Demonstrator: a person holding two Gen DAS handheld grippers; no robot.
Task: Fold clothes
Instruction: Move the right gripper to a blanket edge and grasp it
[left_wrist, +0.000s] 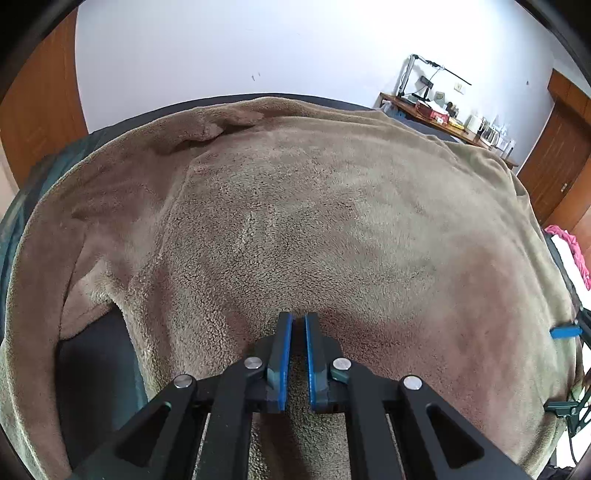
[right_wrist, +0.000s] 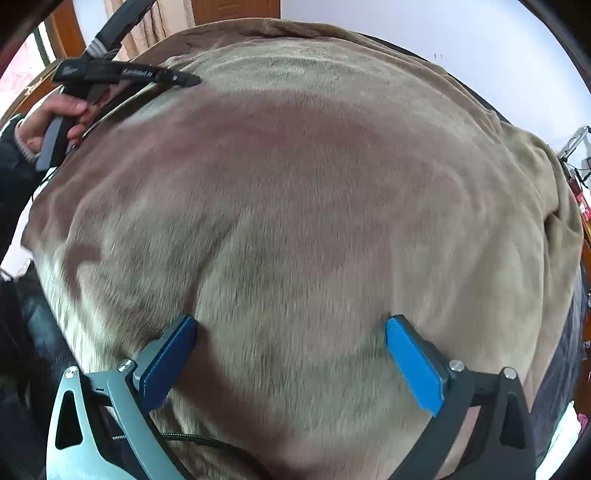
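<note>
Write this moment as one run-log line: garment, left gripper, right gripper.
garment: tan fleece garment spread on dark surface | left gripper: shut, over fleece | right gripper: open, over fleece

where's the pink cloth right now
In the left wrist view the pink cloth lies at the far right edge, beyond the right border of the brown fleece garment and below the wooden door.

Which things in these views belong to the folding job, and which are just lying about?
Part of the job:
- brown fleece garment spread on the bed
- left gripper, shut
- right gripper, open over the fleece

Just lying about:
- cluttered wooden desk by the wall
- white kettle on it
- pink cloth at the right edge
</note>
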